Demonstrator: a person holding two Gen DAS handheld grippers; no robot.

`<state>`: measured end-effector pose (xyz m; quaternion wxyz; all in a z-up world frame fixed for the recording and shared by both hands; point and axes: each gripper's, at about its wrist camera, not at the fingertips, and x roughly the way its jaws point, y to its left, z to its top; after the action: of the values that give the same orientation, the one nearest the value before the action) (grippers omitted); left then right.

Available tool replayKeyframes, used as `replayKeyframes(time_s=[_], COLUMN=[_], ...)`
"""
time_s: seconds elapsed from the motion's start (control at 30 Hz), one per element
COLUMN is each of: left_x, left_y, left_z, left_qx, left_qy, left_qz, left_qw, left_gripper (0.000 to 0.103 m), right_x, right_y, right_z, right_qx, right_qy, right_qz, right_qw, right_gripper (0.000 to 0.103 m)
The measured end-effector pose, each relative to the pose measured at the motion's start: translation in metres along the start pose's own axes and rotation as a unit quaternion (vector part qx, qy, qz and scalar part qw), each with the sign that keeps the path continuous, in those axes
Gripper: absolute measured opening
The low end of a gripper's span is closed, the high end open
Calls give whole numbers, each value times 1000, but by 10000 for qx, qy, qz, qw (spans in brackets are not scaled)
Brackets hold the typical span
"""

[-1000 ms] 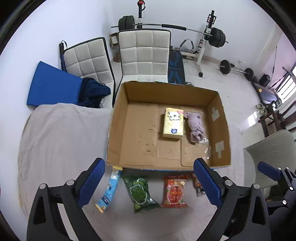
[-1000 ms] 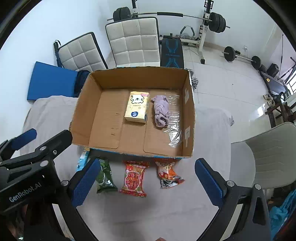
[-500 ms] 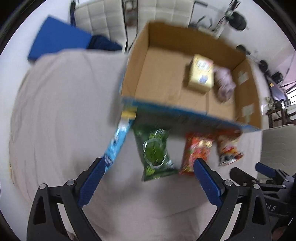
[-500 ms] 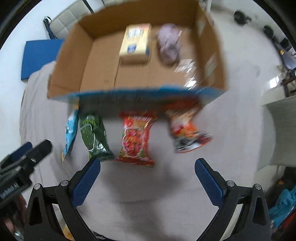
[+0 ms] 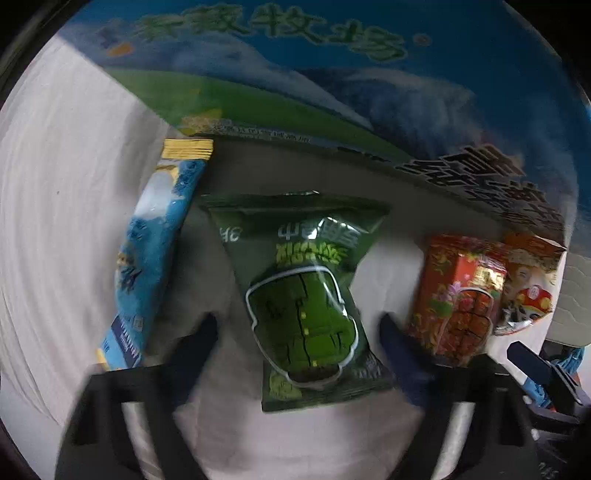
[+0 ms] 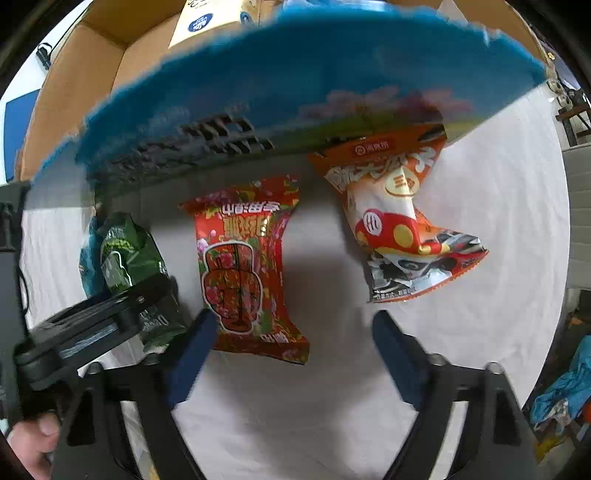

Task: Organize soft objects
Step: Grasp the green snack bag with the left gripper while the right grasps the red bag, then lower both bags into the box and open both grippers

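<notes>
1. We take the cardboard box (image 6: 258,92) as our landmark; its printed blue front wall fills the top of both views, and only the right wrist view shows a strip of its brown inside, with a yellow packet (image 6: 207,22) cut off by the frame.
2. In front of the box on the pale cloth (image 6: 498,332) lie four packets in a row: blue packet (image 5: 155,266), green packet (image 5: 306,306), red packet (image 6: 247,269), and orange packet (image 6: 402,225), whose top is tucked under the box wall.
3. Our left gripper (image 5: 295,332) is spread wide, blurred, its fingers either side of the green packet; we cannot tell whether they touch it.
4. Our right gripper (image 6: 291,328) is released, its left finger at the red packet's lower corner.
</notes>
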<state>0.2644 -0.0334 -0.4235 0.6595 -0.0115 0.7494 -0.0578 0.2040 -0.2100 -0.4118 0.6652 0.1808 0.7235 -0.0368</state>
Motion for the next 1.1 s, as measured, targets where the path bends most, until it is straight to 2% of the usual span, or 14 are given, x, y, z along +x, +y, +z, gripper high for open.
replayKeyframes(time_s=[0.1, 0.2, 0.3, 0.37, 0.43, 0.6, 0.8, 1.1], left_x=[1, 1, 5, 6, 7, 7, -4, -49], left_y=[4, 16, 24, 25, 22, 8, -2, -27], left_z=[-5, -15, -22, -23, -22, -27, -58, -100], left_qx=[51, 26, -38, -41, 27, 136, 216, 468], left_qy=[37, 17, 10, -16, -53, -189, -334, -808], left_qz=[16, 234, 158, 118, 190, 282, 323, 125], left_qw=[10000, 9997, 9999, 9999, 9998, 9993, 9987, 9956], left_gripper=[50, 50, 50, 50, 50, 43, 40, 40], right_x=[1, 8, 25, 29, 33, 38, 29, -28], right_y=[8, 24, 35, 38, 40, 44, 32, 23], right_z=[8, 13, 17, 16, 14, -1, -21, -50], right_qx=[-24, -72, -74, -61, -119, -261, -298, -590], right_qy=[-37, -24, 81, -74, -70, 84, 114, -241], right_qz=[100, 118, 48, -219, -452, -577, -468, -124], right_qw=[9999, 9999, 9999, 9997, 9989, 9980, 9984, 9979], right_gripper=[78, 78, 78, 77, 51, 49, 47, 47])
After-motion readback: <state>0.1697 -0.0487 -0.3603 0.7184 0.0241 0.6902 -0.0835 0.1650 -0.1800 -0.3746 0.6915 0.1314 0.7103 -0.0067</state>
